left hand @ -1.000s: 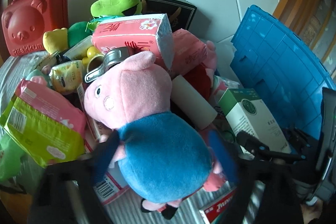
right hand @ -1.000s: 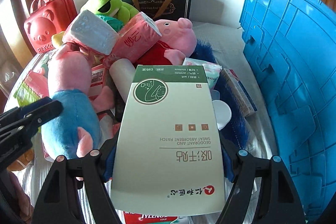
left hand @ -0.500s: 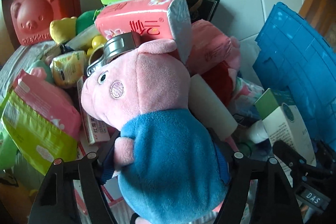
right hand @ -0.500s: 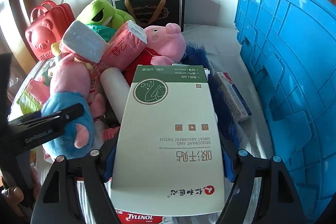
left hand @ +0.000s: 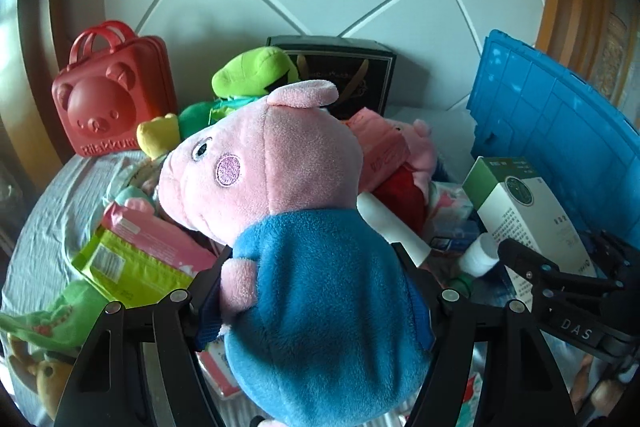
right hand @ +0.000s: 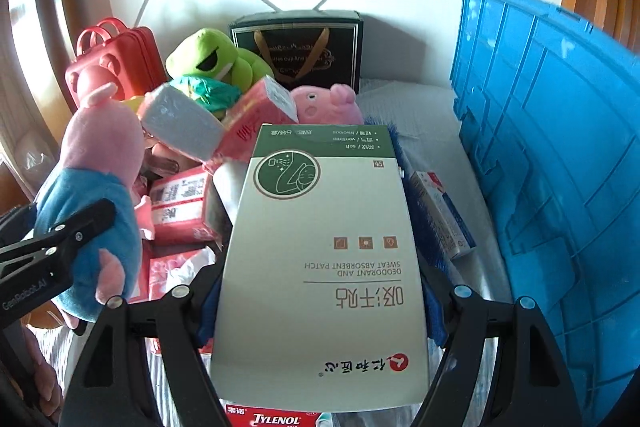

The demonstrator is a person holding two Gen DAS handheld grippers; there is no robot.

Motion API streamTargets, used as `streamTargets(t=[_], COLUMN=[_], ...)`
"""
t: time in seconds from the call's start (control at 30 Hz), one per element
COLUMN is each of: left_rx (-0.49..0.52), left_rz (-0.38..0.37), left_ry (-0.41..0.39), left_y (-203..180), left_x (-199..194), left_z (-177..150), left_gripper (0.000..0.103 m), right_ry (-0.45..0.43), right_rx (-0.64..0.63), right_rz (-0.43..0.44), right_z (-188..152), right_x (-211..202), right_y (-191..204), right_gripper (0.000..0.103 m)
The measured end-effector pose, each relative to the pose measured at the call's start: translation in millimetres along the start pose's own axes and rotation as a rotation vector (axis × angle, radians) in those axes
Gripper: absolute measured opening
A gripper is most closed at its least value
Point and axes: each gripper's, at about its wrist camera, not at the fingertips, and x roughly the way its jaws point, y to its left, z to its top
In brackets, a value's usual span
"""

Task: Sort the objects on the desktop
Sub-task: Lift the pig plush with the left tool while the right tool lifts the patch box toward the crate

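At left a red bear case (left hand: 114,95), then a green frog plush (left hand: 256,73), with a blue crate (right hand: 560,163) at right. The left gripper (left hand: 316,291) clamps the pig plush (left hand: 296,227), head towards upper left. The right gripper (right hand: 320,297) clamps the patch box (right hand: 324,259), lengthwise up the frame.

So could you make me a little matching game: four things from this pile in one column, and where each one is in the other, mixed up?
Things:
1. pig plush in blue
2. green and white box
3. red bear case
4. blue crate

Places:
A. far left, against the wall
B. gripped in the right tool
C. standing along the right side
D. gripped in the left tool

Pairs: 1-D, 2-B, 3-A, 4-C
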Motion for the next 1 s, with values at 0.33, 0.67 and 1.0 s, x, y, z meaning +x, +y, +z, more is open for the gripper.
streamTargets(t=[0.33, 0.67, 1.0], left_rx=[0.104, 0.197, 0.254], left_rz=[-0.079, -0.228, -0.329], left_ry=[-0.156, -0.285, -0.354], left_y=[-29, -83, -197], left_x=[-72, -132, -172], left_z=[43, 80, 92], left_gripper=[0.073, 0.074, 0.076], right_ry=[-0.197, -0.377, -0.496], right_rx=[0.019, 0.075, 0.154], right_rz=[-0.042, -0.147, -0.250], right_z=[26, 41, 29], right_x=[-92, -184, -267], right_y=[6, -15, -108], right_gripper=[0.076, 0.076, 0.076])
